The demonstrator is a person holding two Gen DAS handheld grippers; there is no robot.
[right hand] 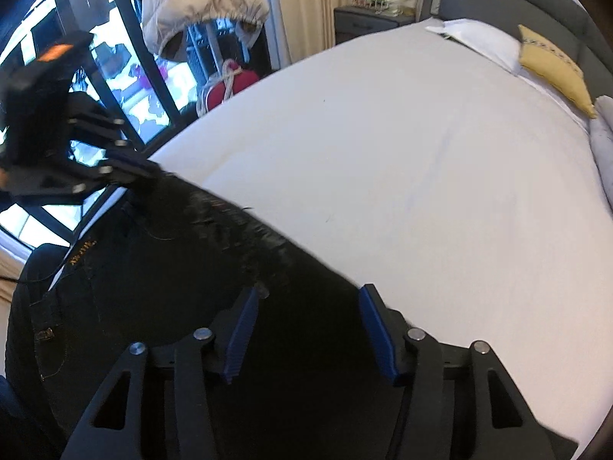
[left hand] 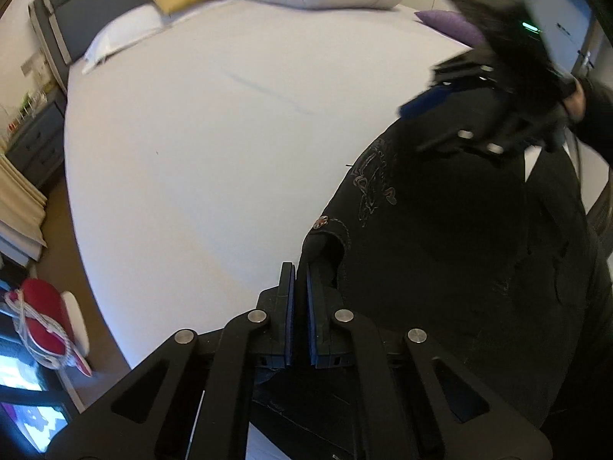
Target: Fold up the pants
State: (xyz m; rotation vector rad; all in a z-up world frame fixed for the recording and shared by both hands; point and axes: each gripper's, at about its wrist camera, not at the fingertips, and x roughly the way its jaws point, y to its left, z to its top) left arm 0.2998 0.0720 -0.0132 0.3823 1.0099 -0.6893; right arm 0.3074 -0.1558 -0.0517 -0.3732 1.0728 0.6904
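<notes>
Your left gripper [left hand: 300, 287] has its jaws clamped on the pants [left hand: 459, 249] edge; your right gripper [right hand: 310, 299] has its jaws apart over them, above the bed [left hand: 210, 134].

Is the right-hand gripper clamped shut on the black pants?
No, the right gripper stands wide open, its two blue pads far apart with the black pants lying between and below them.

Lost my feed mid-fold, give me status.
Left gripper shut on black pants. Right gripper open over pants, grip unclear. Pants held up over bed. Nothing in the way.
</notes>
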